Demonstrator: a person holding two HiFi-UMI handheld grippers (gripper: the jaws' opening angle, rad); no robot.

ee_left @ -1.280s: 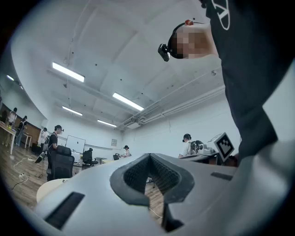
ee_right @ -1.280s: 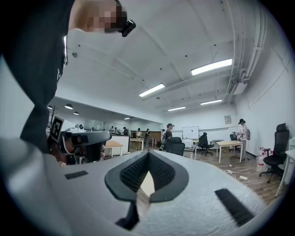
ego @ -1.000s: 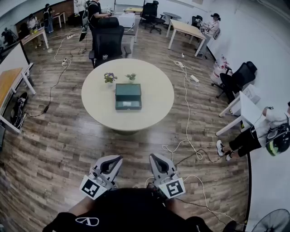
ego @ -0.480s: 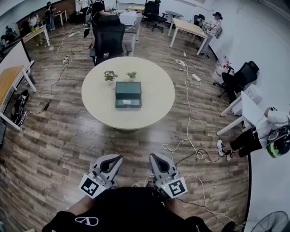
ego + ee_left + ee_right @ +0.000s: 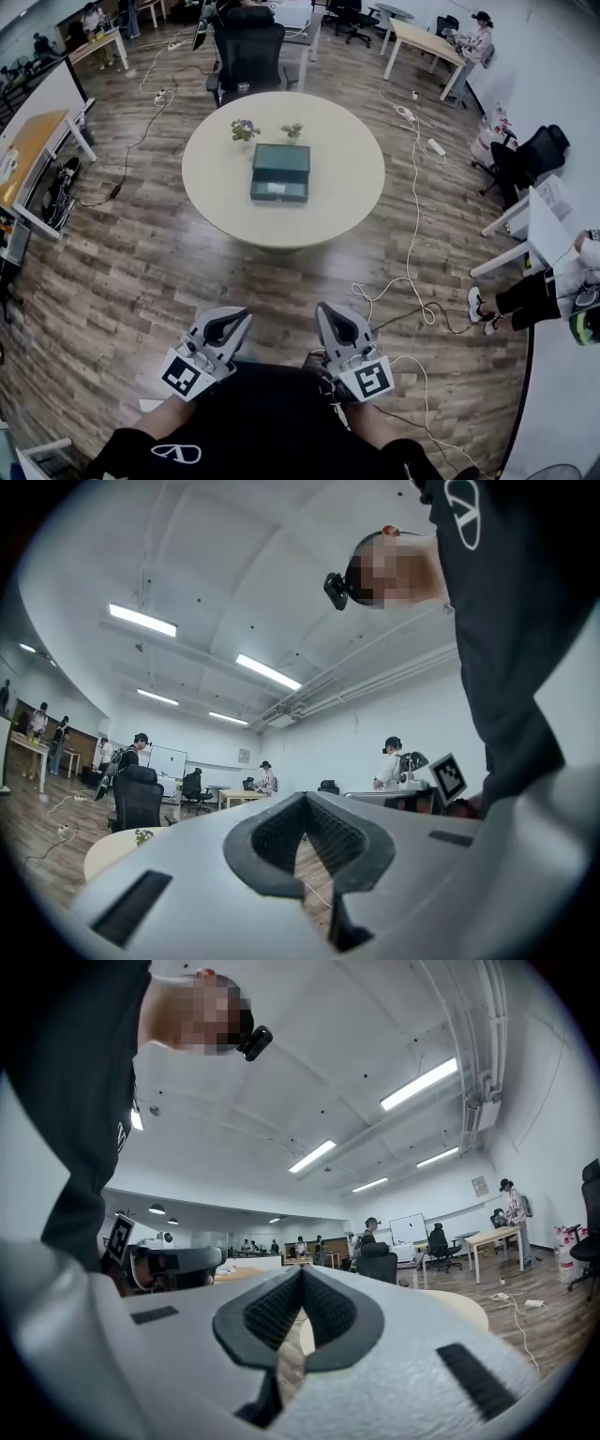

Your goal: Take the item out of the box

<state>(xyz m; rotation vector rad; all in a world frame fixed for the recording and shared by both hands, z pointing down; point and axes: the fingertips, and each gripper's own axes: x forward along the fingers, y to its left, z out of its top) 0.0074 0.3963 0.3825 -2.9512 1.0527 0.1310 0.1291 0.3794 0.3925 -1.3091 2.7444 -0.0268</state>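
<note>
A dark green box (image 5: 279, 172) lies shut near the middle of a round beige table (image 5: 216, 187), far ahead of me in the head view. Both grippers hang close to my body, well short of the table. My left gripper (image 5: 239, 316) and my right gripper (image 5: 324, 309) point level toward the table, each with its jaws closed together and nothing between them. In the left gripper view my left gripper (image 5: 302, 797) shows only its own shut jaws, and the right gripper (image 5: 300, 1272) looks the same in the right gripper view. The box's contents are hidden.
Two small potted plants (image 5: 245, 128) (image 5: 292, 131) stand behind the box. A black office chair (image 5: 248, 52) sits at the table's far side. White cables (image 5: 412, 272) trail over the wooden floor to the right. Desks, chairs and other people ring the room.
The table and box have shifted right and slightly down in the head view. Both grippers stay shut and held near my body, slightly lower in frame.
</note>
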